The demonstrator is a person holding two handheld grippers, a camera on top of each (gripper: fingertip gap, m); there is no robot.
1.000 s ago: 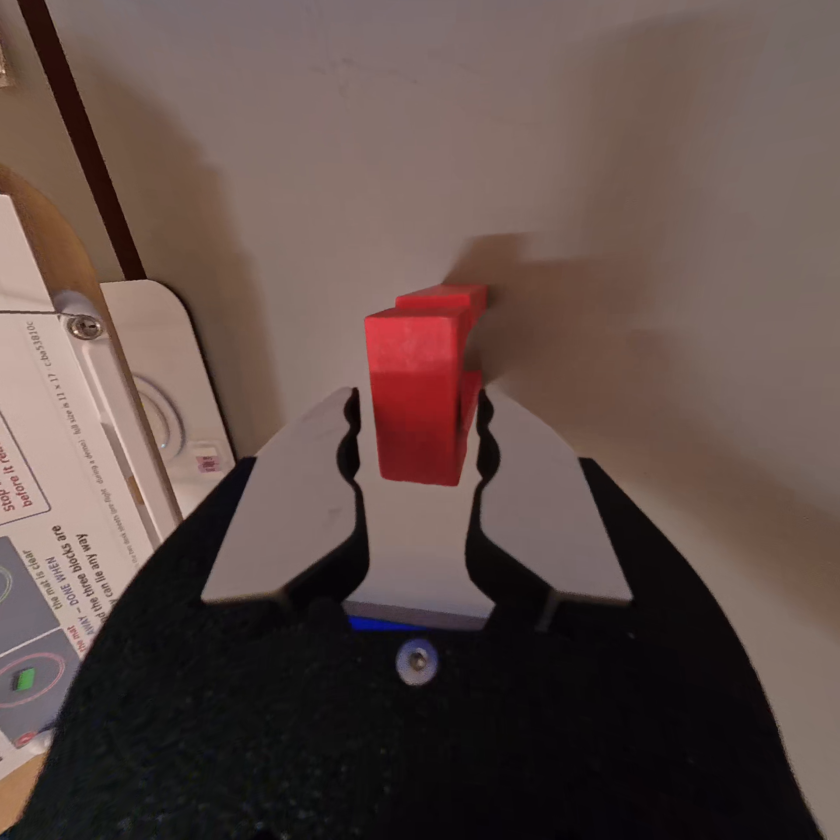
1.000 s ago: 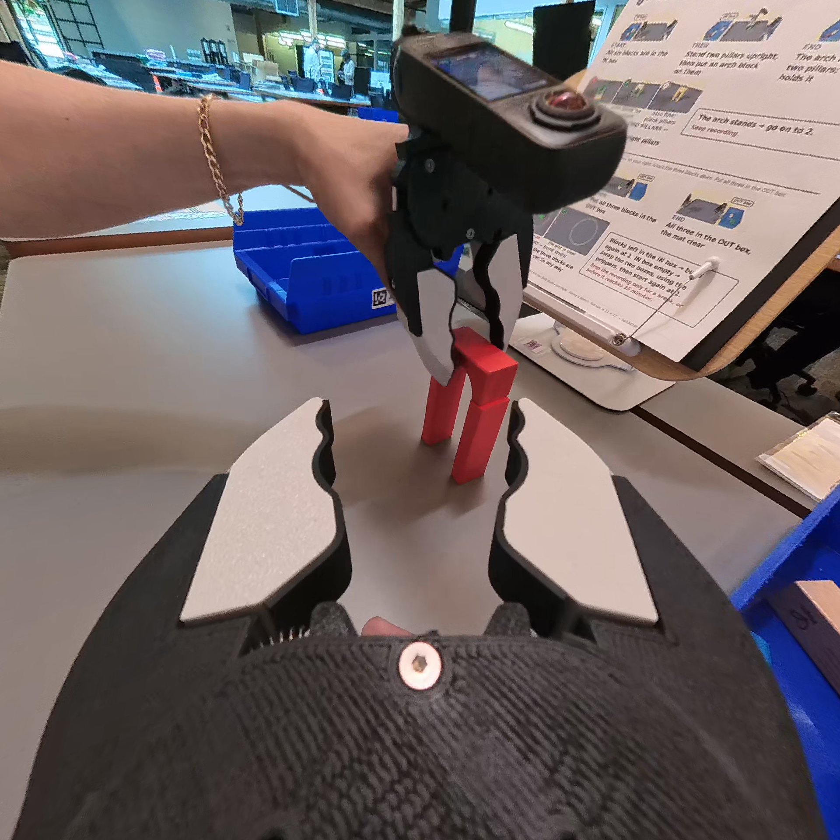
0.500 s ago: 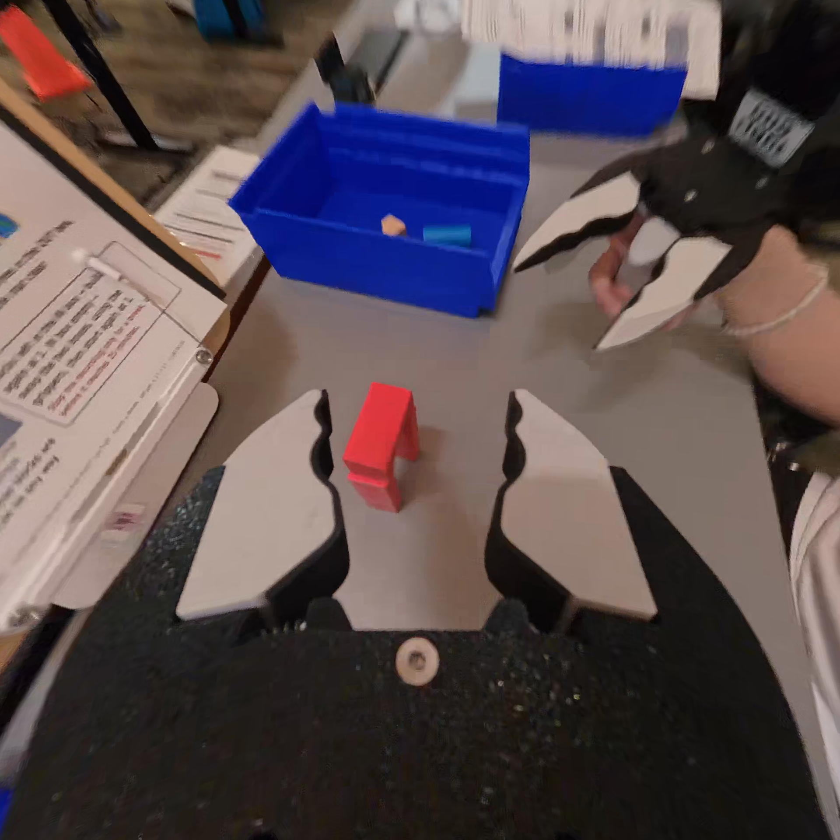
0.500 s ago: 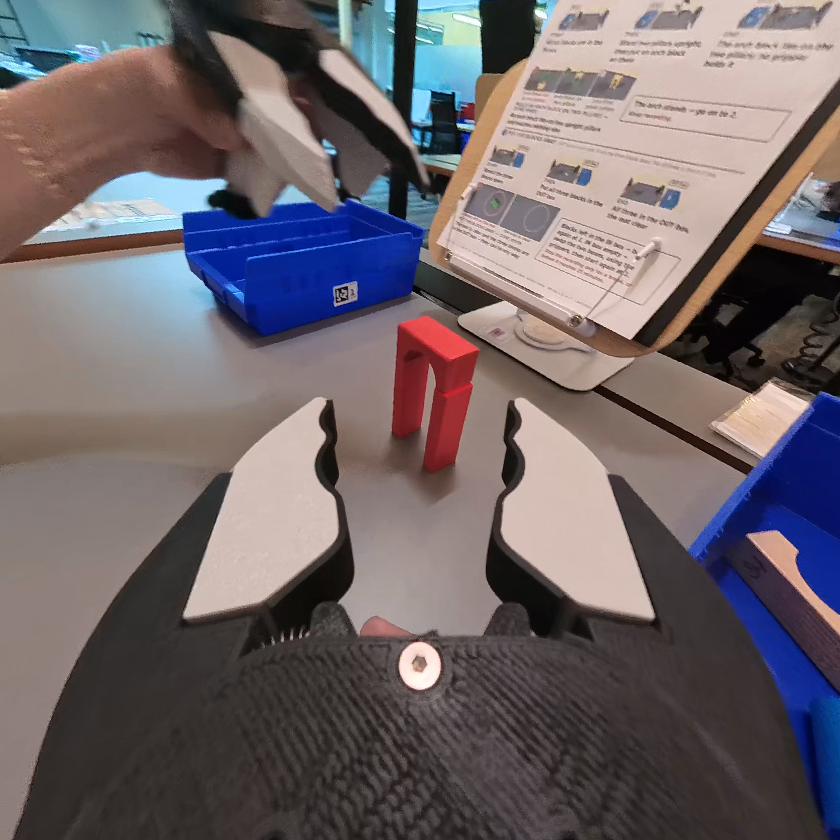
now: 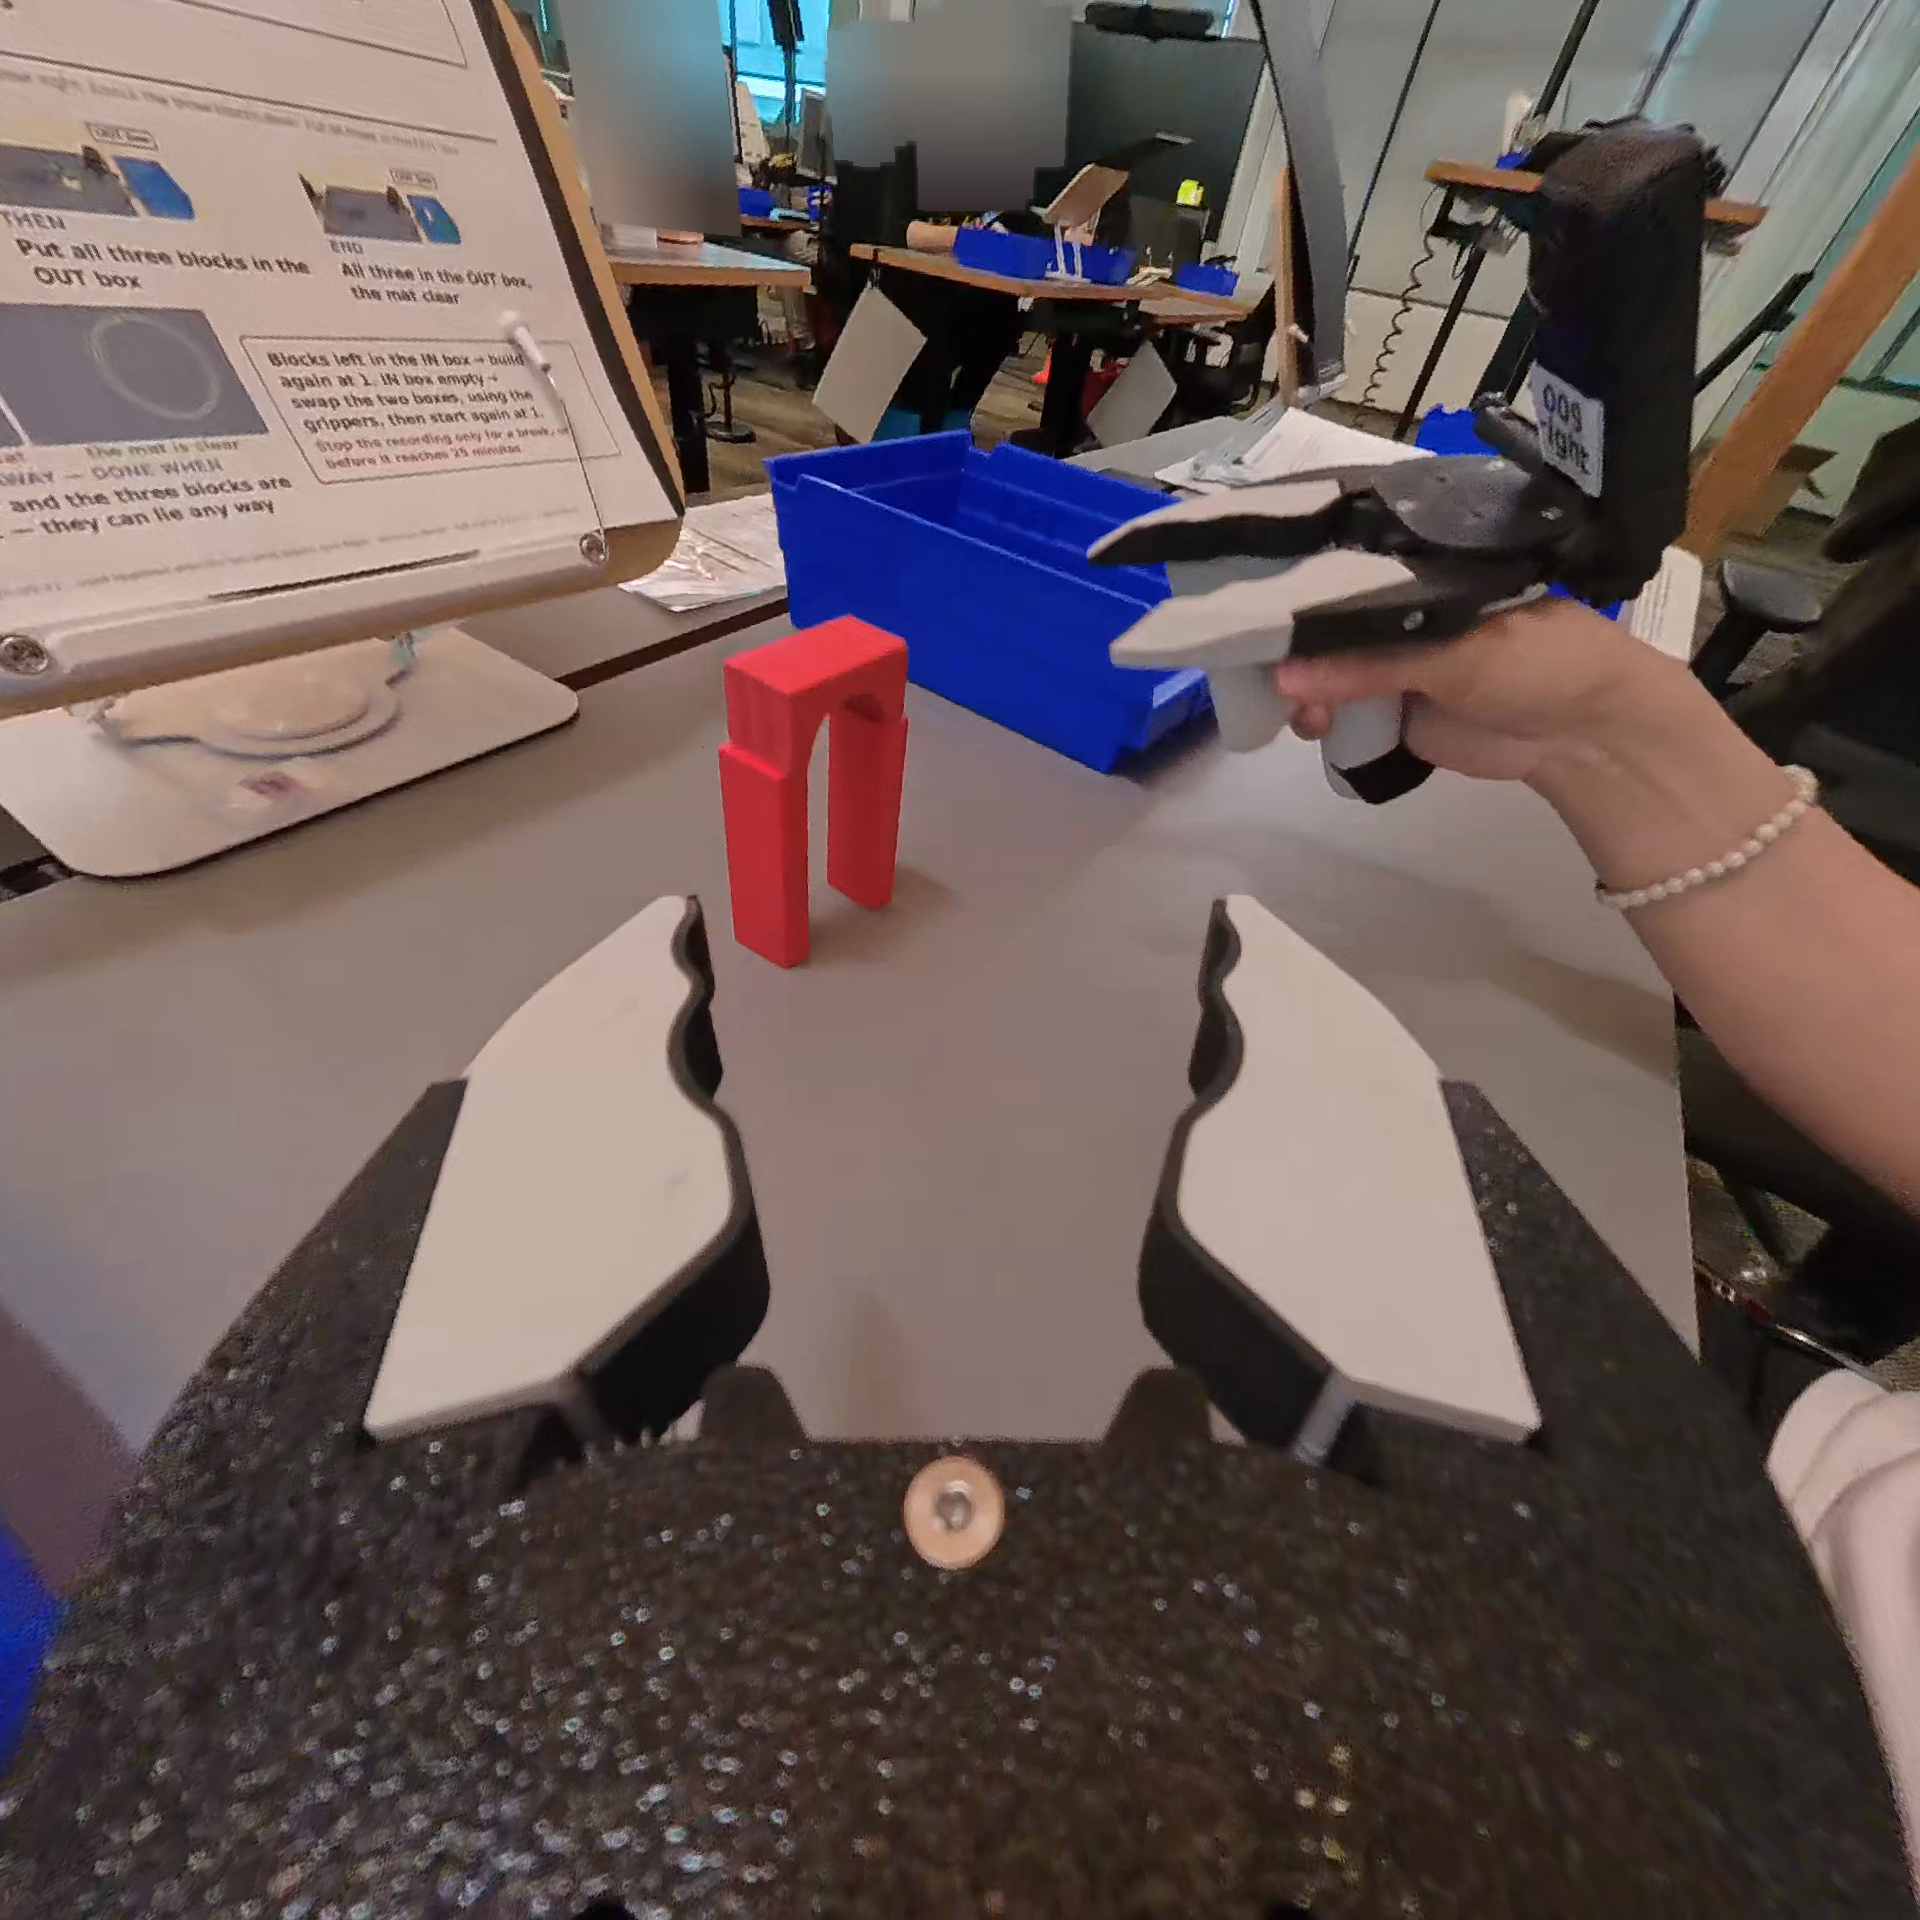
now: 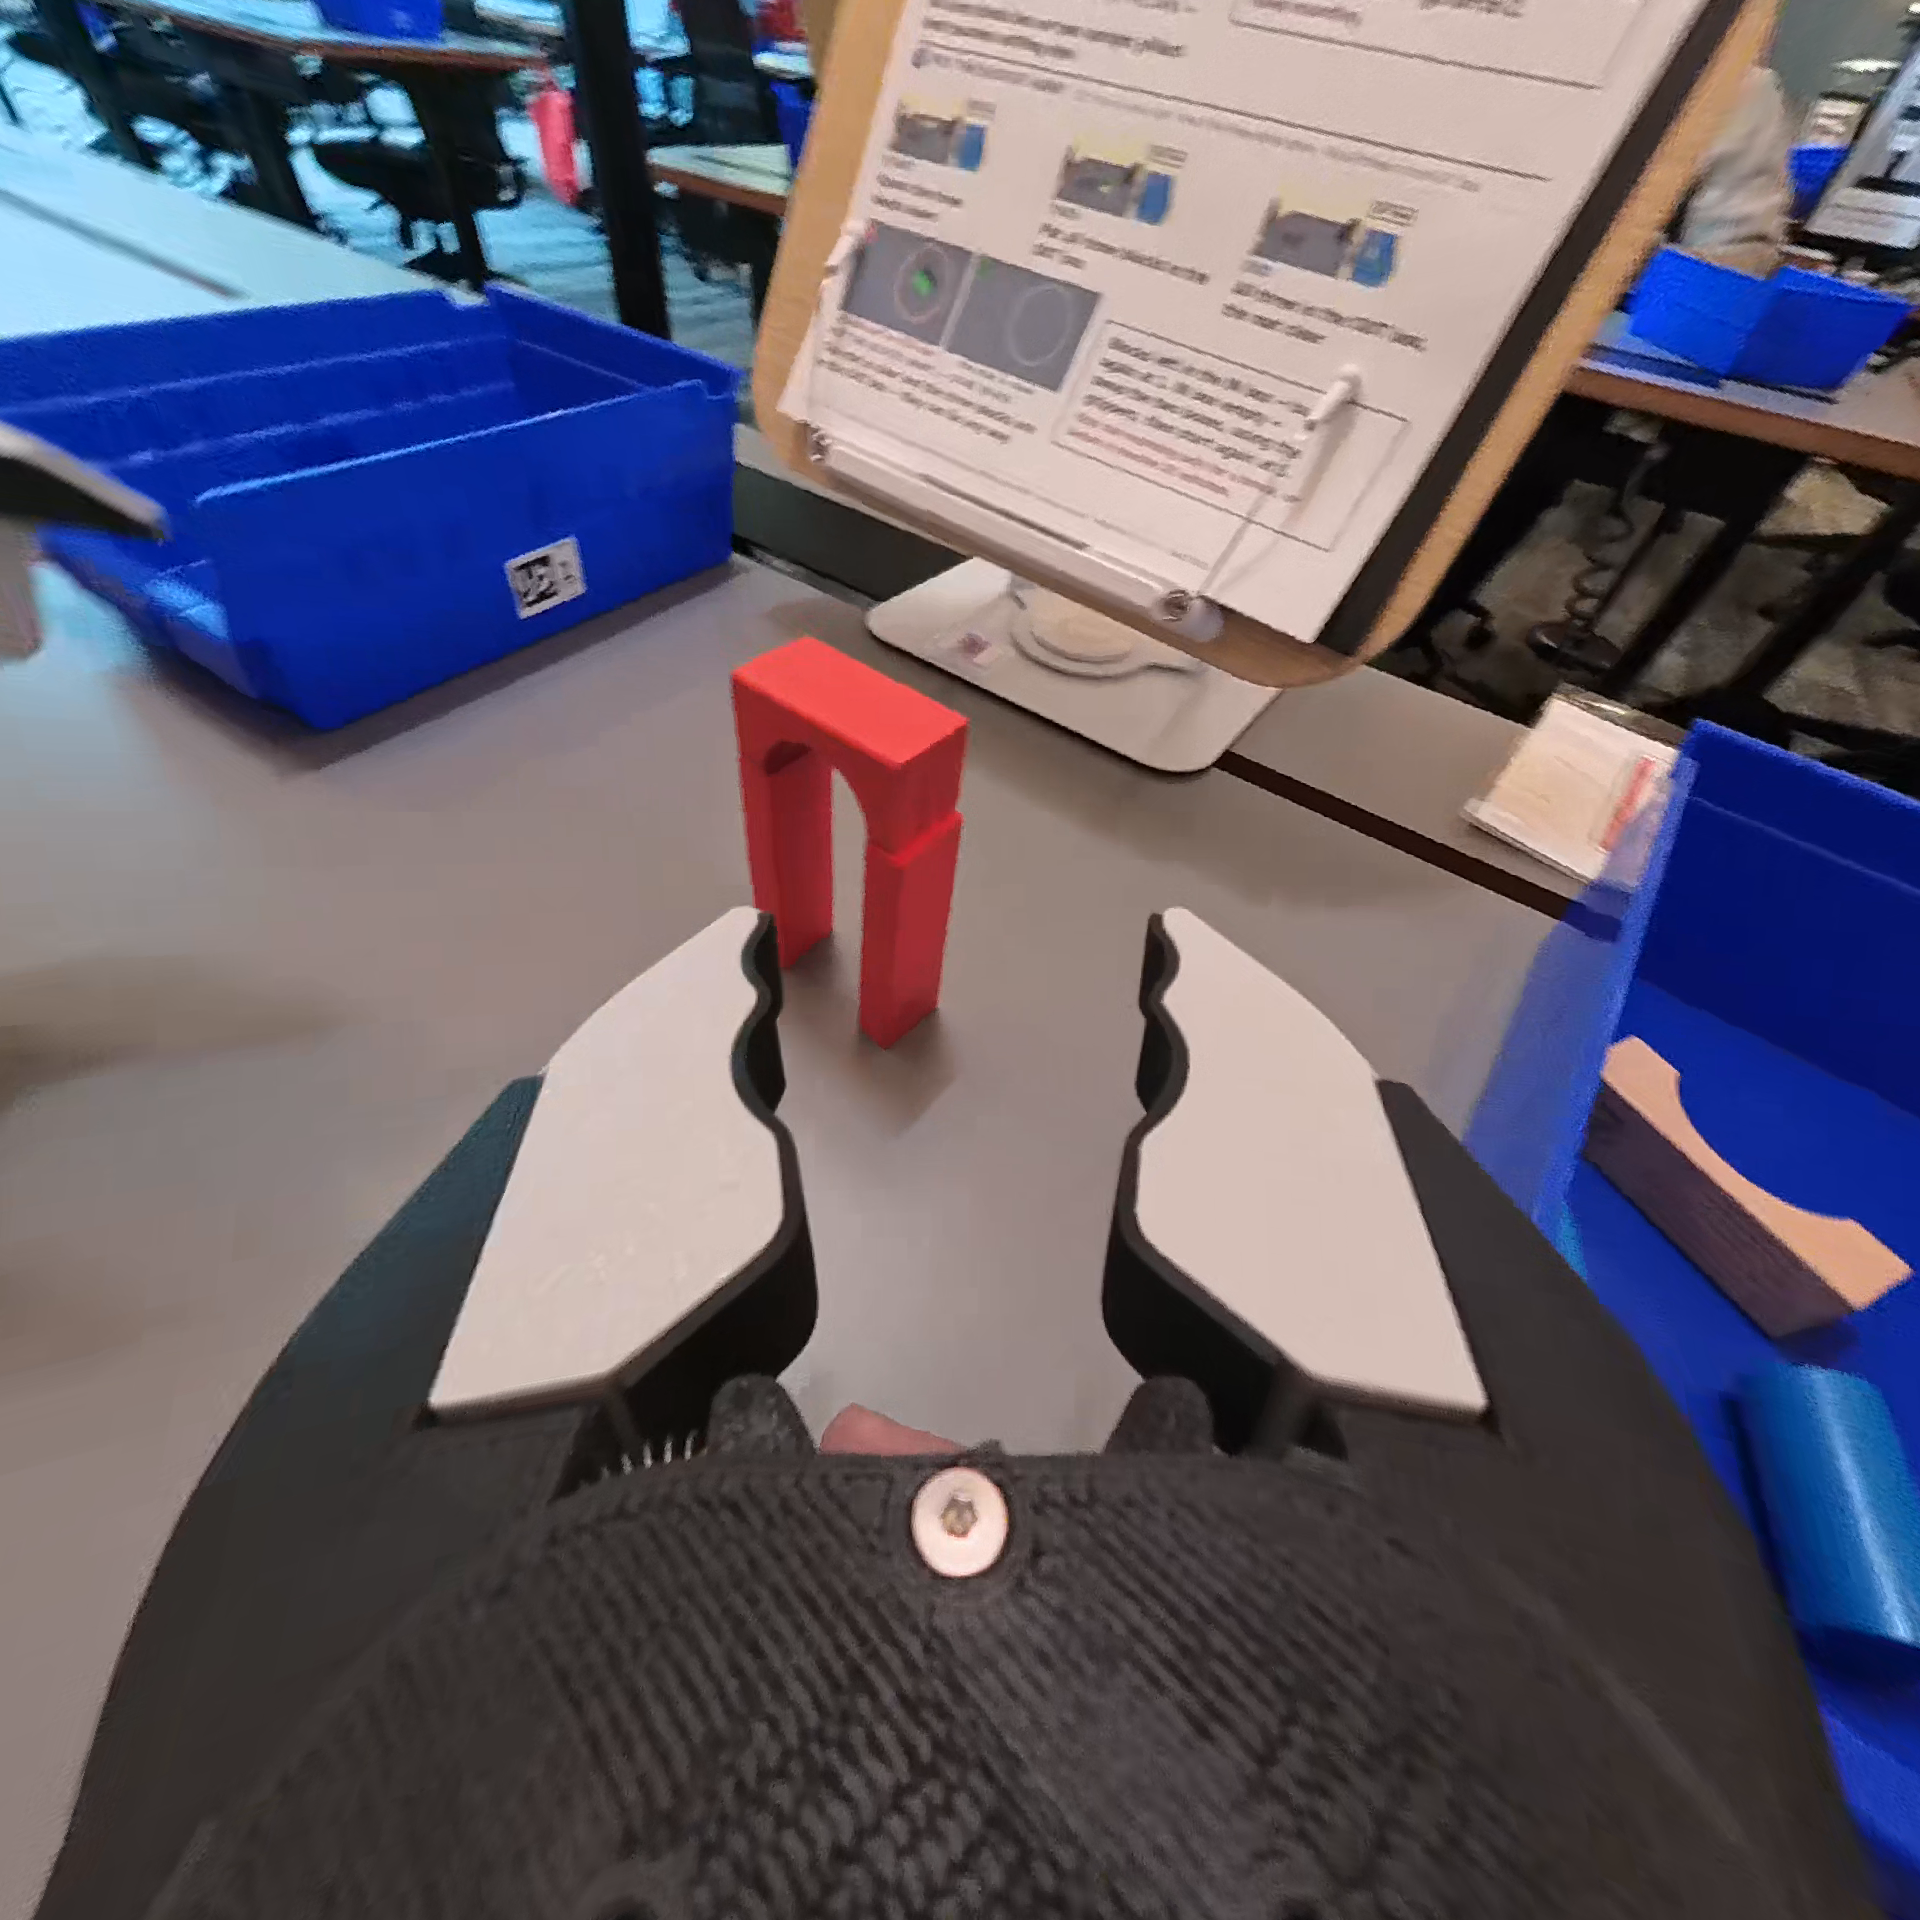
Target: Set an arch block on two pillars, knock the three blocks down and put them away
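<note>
- Two grippers, both with jaws spread wide and nothing between them.
- Left gripper (image 5: 956, 935) hangs low over the grey table (image 5: 312, 1018); the red arch (image 5: 810, 779) stands ahead of it, just beyond its left fingertip, not touching.
- Red arch = two upright red pillars with a red arch block on top; the near pillar sits slightly out of line with the block above it. Free-standing on the table.
- Right gripper (image 6: 956, 935) also above the table, arch (image 6: 852, 831) just ahead of its tips, closer to its left finger, apart from it.
- In the left wrist view the right gripper (image 5: 1132, 592) shows at upper right, held in a hand (image 5: 1507, 696) with a bead bracelet, raised above table level, to the right of the arch and well apart from it.
- Blue bin (image 5: 966, 582) behind the arch in the left view; another blue bin (image 6: 395, 520) back left in the right view.
- Third blue bin (image 6: 1766, 883) at right edge of the right view, holding a tan wooden arch block (image 6: 1745, 1195) and a blue piece (image 6: 1839, 1496).
- Instruction sheet on a stand (image 6: 1143, 312) behind the arch.
</note>
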